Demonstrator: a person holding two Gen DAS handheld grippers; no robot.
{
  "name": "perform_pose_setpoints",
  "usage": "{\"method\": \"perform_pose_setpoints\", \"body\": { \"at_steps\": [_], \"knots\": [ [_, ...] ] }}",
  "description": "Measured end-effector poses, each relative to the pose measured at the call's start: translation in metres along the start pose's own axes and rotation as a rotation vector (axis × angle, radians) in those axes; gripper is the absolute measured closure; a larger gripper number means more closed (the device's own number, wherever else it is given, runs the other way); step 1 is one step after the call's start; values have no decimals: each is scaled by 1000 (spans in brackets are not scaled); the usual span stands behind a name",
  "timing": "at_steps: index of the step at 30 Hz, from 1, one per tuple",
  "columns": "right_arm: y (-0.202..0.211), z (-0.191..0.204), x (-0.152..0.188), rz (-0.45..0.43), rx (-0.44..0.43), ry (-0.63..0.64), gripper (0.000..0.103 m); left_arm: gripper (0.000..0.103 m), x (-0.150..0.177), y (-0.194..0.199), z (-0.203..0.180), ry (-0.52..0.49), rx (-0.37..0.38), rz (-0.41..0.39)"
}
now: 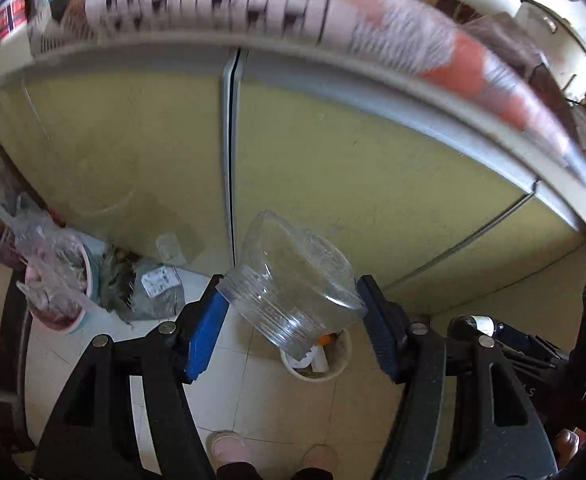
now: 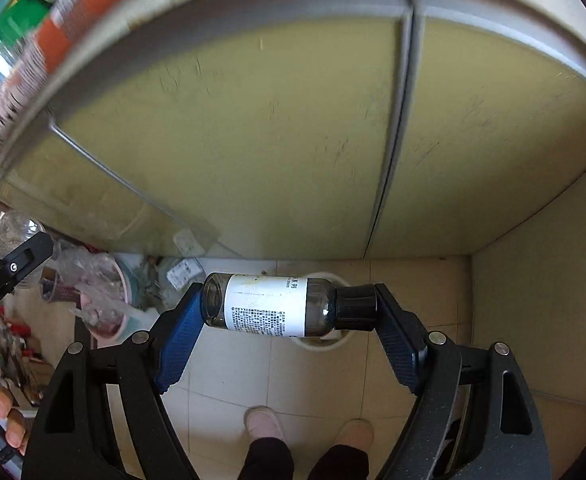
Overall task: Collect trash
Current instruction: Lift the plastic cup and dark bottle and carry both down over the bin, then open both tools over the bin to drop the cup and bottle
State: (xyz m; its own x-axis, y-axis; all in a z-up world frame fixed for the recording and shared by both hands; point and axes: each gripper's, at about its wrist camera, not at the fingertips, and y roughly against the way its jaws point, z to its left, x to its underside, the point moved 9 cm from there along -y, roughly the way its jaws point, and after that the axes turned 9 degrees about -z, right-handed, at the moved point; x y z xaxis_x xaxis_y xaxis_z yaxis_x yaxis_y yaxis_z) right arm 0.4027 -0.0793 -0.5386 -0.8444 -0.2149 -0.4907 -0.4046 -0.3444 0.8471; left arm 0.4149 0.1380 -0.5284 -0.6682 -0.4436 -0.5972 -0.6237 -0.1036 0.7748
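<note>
My left gripper (image 1: 293,312) is shut on a clear plastic jar (image 1: 293,280), which lies tilted between the blue pads. Below it on the floor stands a small white trash bin (image 1: 339,362) with white and orange scraps inside. In the right wrist view my right gripper (image 2: 289,312) is shut on a dark bottle (image 2: 269,305) with a white label and black cap, held sideways end to end. The same white bin (image 2: 317,344) shows just behind and under the bottle, mostly hidden by it.
Olive cabinet doors (image 1: 333,152) rise behind the bin under a cluttered counter edge (image 1: 253,44). A pink tub (image 1: 59,292) stuffed with plastic bags and loose wrappers (image 1: 161,284) sits at the left on the tiled floor. The person's slippers (image 2: 265,424) stand below.
</note>
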Motion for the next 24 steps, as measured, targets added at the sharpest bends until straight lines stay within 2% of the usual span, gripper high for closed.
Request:
{"method": "perform_pose_setpoints", "body": {
  "at_steps": [5, 8, 16, 24],
  "knots": [
    [-28, -3, 18, 64, 15, 55, 24, 39, 23, -31, 5, 16, -2, 50],
    [-32, -6, 16, 67, 4, 70, 24, 39, 31, -40, 1, 6, 1, 71],
    [-43, -1, 12, 101, -98, 78, 24, 39, 35, -51, -7, -21, -14, 79],
    [-41, 2, 13, 67, -72, 134, 24, 39, 39, -59, -9, -30, -17, 91]
  ]
}}
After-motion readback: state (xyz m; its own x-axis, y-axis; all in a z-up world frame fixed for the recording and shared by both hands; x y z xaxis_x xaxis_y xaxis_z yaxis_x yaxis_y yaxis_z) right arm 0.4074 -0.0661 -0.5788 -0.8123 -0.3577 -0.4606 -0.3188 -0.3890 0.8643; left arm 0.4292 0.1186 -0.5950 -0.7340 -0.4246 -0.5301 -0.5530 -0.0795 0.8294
